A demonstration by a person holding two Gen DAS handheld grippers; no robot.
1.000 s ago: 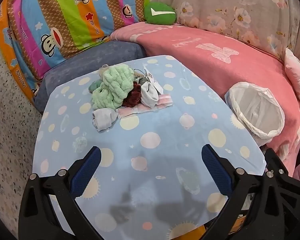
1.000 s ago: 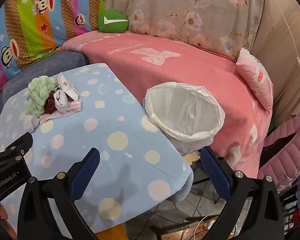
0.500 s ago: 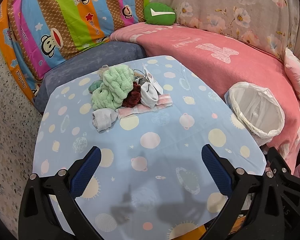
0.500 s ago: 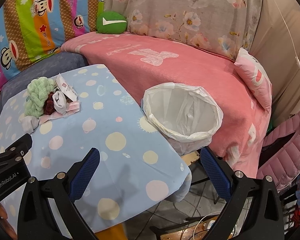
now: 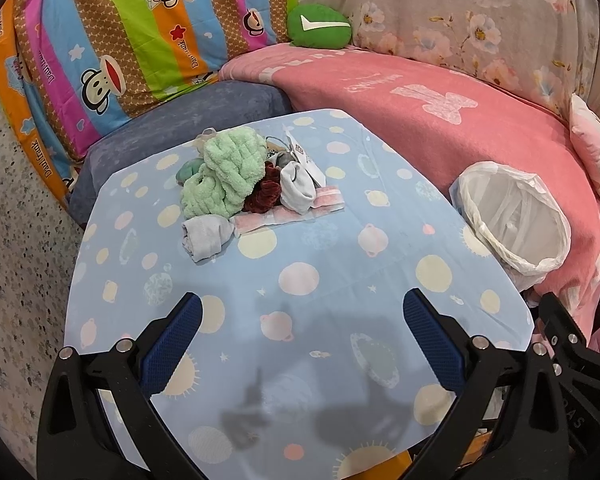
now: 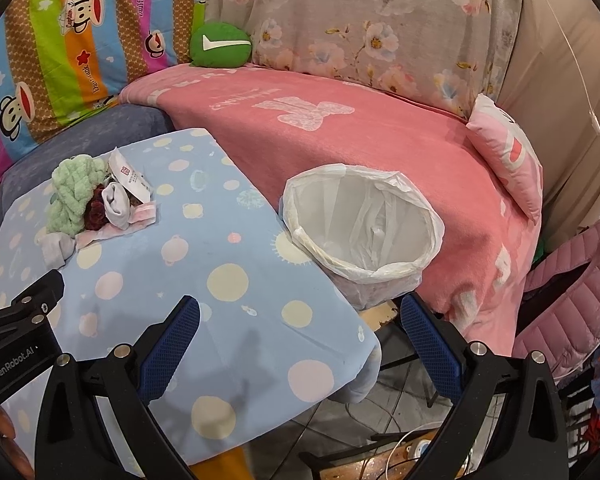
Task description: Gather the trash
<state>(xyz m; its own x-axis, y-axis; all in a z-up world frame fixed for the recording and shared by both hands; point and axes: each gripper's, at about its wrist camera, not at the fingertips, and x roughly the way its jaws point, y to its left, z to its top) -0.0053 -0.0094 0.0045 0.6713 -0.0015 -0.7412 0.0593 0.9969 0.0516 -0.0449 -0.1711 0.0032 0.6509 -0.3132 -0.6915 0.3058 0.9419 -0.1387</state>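
Since the lined bin (image 6: 362, 224) at the desk's (image 5: 300, 320) right edge looks empty and the trash pile (image 5: 244, 178) sits untouched at the far side, nothing seems collected yet, with left tool (image 5: 298, 334) and right tool (image 6: 300, 334) both spread apart, holding nothing.

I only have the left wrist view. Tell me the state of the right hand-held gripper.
Observer: The right hand-held gripper is open and holds nothing. Its blue textured pads are spread over the near corner of the table under the blue dotted cloth.
Operator: Report what sits beyond the bin on its right.
Observer: A pink quilted jacket is heaped beside the sofa, to the right of the white plastic-lined bin.
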